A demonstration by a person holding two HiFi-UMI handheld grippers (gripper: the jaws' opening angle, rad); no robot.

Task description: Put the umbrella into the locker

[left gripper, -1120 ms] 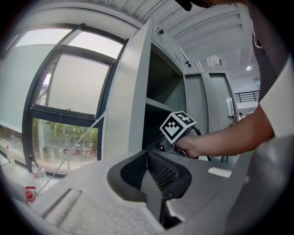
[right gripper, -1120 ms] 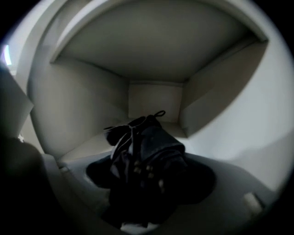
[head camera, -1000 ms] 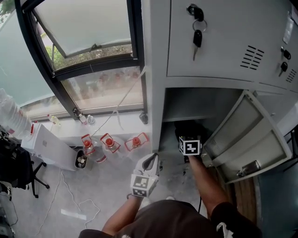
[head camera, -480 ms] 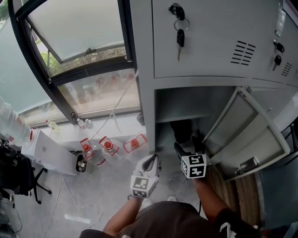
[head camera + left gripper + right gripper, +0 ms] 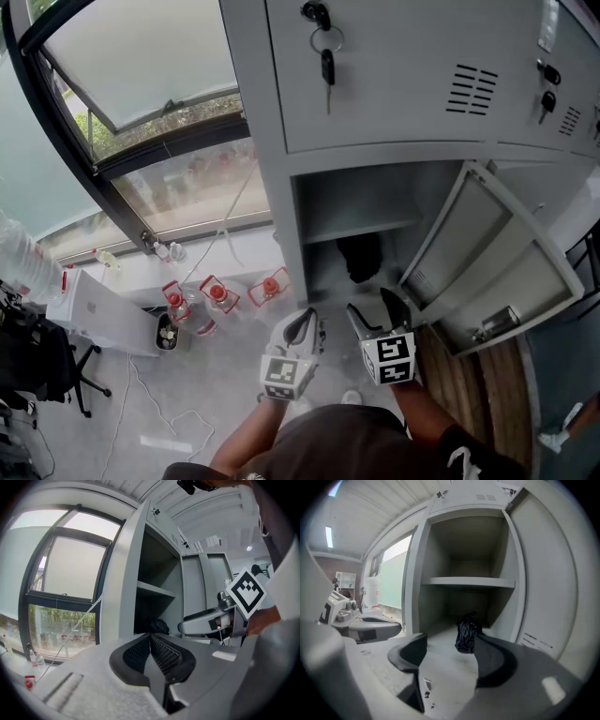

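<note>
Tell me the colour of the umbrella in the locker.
Black. The umbrella shows best in the right gripper view, below the shelf.

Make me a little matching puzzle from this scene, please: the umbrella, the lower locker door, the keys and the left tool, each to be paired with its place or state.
Things:
1. umbrella
2. lower locker door
3. keys
4. left tool

Place or state:
A. hanging from a lock up top
B. jaws together, nothing between them
C. swung wide open
D. lying inside the locker

Right pairs: 1-D, 2-C, 3-A, 4-B.
</note>
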